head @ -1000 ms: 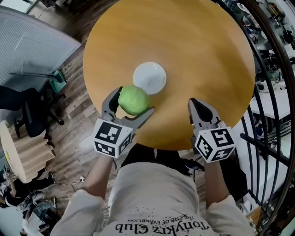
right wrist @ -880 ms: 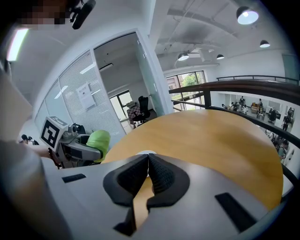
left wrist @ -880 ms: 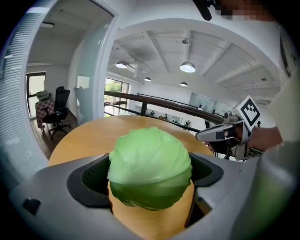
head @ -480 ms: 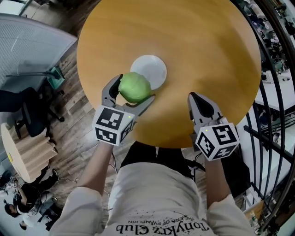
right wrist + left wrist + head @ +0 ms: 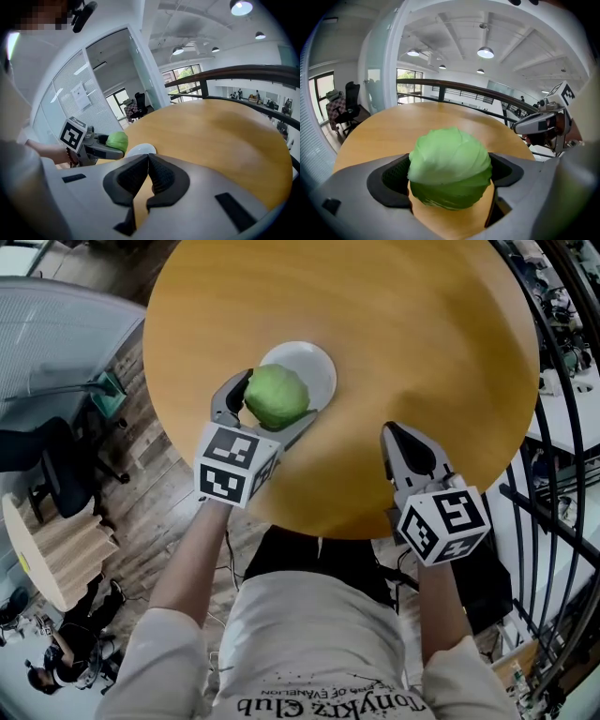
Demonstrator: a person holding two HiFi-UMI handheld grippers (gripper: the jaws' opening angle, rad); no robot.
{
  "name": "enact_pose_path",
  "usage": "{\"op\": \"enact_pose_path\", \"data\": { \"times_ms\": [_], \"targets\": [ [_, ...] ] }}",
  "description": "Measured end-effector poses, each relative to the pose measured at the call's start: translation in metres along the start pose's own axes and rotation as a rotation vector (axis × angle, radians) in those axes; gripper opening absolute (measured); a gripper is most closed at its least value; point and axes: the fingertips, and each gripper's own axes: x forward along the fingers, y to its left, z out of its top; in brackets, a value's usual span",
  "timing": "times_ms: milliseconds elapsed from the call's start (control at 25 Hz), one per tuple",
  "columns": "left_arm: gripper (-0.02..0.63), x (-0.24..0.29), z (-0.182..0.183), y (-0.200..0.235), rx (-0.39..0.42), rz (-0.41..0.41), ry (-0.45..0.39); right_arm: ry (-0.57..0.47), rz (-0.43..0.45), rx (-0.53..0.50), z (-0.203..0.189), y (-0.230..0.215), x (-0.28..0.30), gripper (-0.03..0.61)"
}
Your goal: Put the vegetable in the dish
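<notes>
**The cabbage is now over the dish**

My left gripper (image 5: 273, 405) holds the round, leafy green cabbage (image 5: 277, 395). The two grey jaws are spread wide and press on its sides, one on each side. In the left gripper view the cabbage fills the gap between them.

A second ago the cabbage was beside the small round white dish (image 5: 317, 364), on the side close to me. Now I have pushed my left arm forward. From above, the cabbage covers the part of the dish nearest me. So the carrying is almost done, I think.

I cannot tell if the cabbage touches the dish or hangs a bit above it. It also sits over the near side and not over the middle. I think I should go a little further and lower it before I let go. It is round, so it may roll off if I drop it near the rim.

My right gripper (image 5: 397, 436) has stayed where it was, over the big round yellow wooden table (image 5: 422, 343) near the edge by me. Its jaws are closed tight together with nothing in them. It is well apart from the dish
</notes>
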Motion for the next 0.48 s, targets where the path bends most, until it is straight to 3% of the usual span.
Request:
{"op": "enact_pose_path", "data": {
  "times_ms": [480],
  "targets": [
    [0.5, 0.043, -0.021, 0.007, 0.041, -0.009, 0.114, 0.013, 0.006, 0.027, -0.008, -0.007, 0.007, 0.025]
  ]
}}
